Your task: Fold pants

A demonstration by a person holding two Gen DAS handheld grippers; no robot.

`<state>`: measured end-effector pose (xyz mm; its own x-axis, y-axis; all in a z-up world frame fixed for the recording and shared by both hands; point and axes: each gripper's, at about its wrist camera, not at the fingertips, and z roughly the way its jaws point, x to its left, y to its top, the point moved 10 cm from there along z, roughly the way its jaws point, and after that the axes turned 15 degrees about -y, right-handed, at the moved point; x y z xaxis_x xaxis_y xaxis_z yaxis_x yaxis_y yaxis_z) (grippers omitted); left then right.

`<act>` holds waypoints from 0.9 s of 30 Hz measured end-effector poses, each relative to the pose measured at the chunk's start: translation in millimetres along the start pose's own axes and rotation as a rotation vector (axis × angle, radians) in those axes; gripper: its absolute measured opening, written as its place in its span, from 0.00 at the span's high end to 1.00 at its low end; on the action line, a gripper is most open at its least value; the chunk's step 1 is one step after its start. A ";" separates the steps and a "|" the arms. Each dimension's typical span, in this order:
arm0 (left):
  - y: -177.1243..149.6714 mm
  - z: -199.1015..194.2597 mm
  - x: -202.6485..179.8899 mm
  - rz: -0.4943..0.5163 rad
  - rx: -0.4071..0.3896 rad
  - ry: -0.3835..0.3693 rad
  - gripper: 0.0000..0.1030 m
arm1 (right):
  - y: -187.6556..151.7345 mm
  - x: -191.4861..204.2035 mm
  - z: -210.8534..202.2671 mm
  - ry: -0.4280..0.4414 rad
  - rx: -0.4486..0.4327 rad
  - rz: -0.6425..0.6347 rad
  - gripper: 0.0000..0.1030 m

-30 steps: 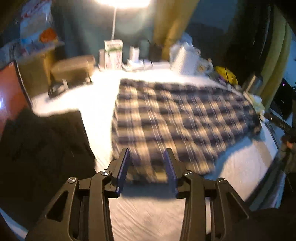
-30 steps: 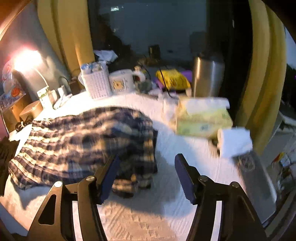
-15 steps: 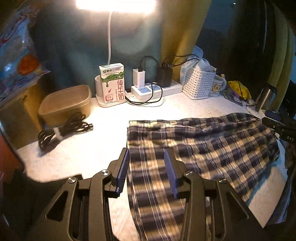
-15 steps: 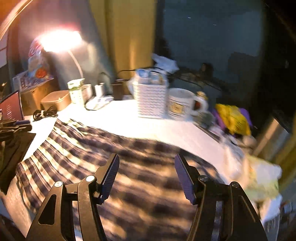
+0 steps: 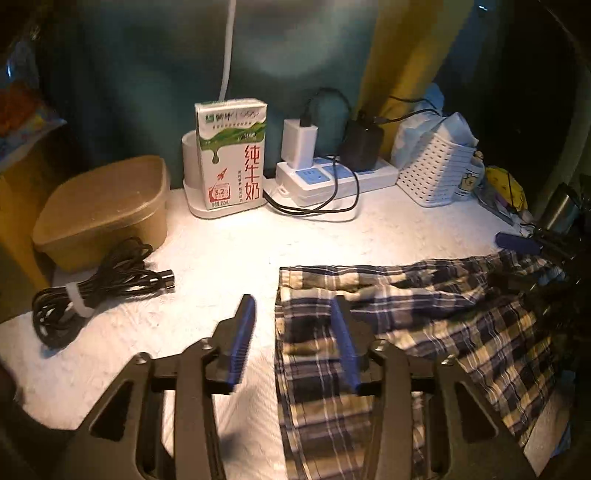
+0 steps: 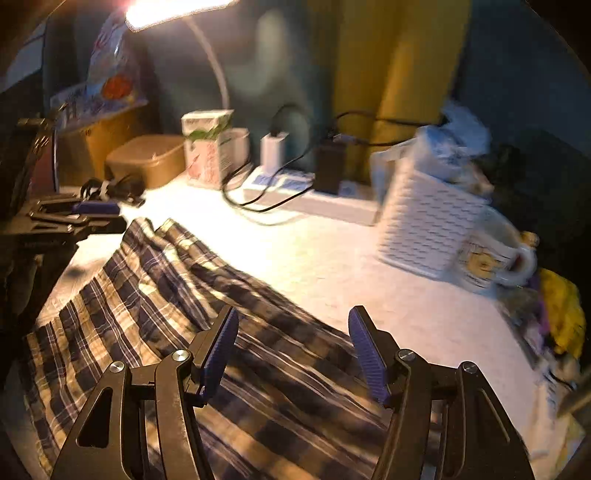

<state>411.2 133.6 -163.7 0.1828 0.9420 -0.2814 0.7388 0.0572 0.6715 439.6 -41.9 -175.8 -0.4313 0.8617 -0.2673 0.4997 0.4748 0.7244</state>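
left hand-held gripper point(image 5: 293, 334) low over the white textured worktop point(image 5: 221, 258), jaws spread wide and holding nothing, straddling the near left corner of the blue, white and tan plaid cloth pants point(image 5: 424, 325): one blue ribbed finger point(image 5: 243, 332) above bare worktop, the other above the plaid edge. pants lying flat but rumpled across the middle and right of the worktop, straight short edge facing the left side, wrinkles gathered toward the right edge.

right hand-held gripper point(image 6: 291, 347) likewise parted and empty, above the far long edge of the same pants point(image 6: 166, 314), one finger over cloth, the other over bare worktop point(image 6: 332, 266). whether either touches the cloth: cannot tell.

along the back edge of the worktop, from left: tan lidded plastic box point(image 5: 107, 206), green and white milk carton with red lettering point(image 5: 232, 151) upright in a white holder, white power strip with blue sockets point(image 5: 332, 177) carrying a white and a black charger, white perforated plastic basket point(image 5: 439, 173). bundled black cable with a white tie point(image 5: 96, 291) just in front of the tan box. cream printed mug point(image 6: 491, 258) touching the basket on its right side, blurred. lit desk lamp head point(image 6: 173, 11) above the back left corner.
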 end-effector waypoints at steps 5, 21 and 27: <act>-1.6 9.8 6.5 -0.020 0.000 -0.032 0.48 | -1.1 22.2 30.1 0.027 0.041 -0.050 0.40; 1.1 19.3 -4.9 0.116 -0.003 -0.022 0.94 | 15.5 30.3 42.7 0.032 0.007 -0.087 1.00; 21.2 20.9 4.9 0.124 -0.036 0.016 0.94 | 25.3 16.3 56.7 0.021 0.013 -0.028 1.00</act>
<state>441.3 132.5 -165.2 0.2610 0.9476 -0.1842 0.6872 -0.0483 0.7248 487.8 -5.7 -197.9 -0.4611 0.8439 -0.2741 0.4966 0.5015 0.7085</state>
